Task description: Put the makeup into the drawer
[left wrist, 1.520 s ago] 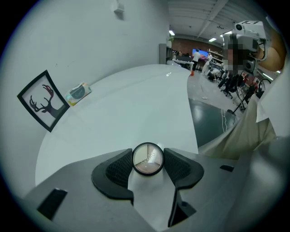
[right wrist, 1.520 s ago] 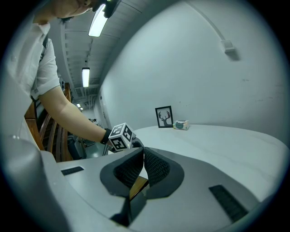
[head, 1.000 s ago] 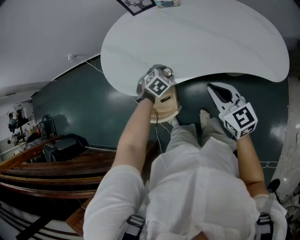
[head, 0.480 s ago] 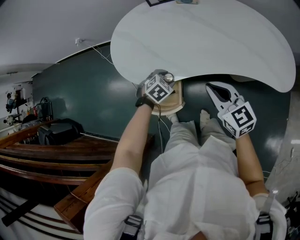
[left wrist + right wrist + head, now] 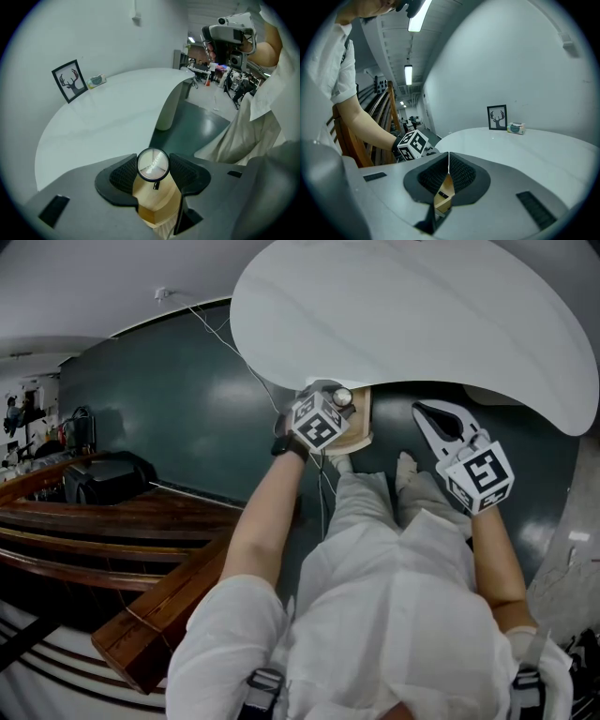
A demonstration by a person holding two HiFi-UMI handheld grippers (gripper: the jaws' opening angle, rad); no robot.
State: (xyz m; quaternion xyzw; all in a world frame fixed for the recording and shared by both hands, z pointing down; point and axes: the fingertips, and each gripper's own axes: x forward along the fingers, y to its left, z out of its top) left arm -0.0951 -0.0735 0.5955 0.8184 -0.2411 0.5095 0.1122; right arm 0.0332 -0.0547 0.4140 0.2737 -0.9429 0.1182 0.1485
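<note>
A small round makeup compact (image 5: 153, 164) with a clear lid sits between the black pads of my left gripper (image 5: 153, 172), which is shut on it. Directly below hangs the open light-wood drawer (image 5: 157, 206), pulled out from under the white table (image 5: 108, 117). In the head view the left gripper (image 5: 337, 401) holds the compact (image 5: 343, 397) at the table's edge above the drawer (image 5: 356, 435). My right gripper (image 5: 428, 413) stands to the right of the drawer. Its jaws are shut and hold nothing. In the right gripper view its fingertips (image 5: 448, 161) meet, and the drawer (image 5: 443, 197) shows below them.
A framed deer picture (image 5: 71, 86) and a small box (image 5: 96, 80) stand at the far side of the table. A pale table leg (image 5: 168, 105) rises from the dark green floor (image 5: 178, 418). Wooden steps (image 5: 112, 549) lie to the left. The person's legs (image 5: 375, 502) are near the drawer.
The left gripper has carried the compact along the table's edge to a place over the drawer. The right gripper has shifted a little and stays shut.
</note>
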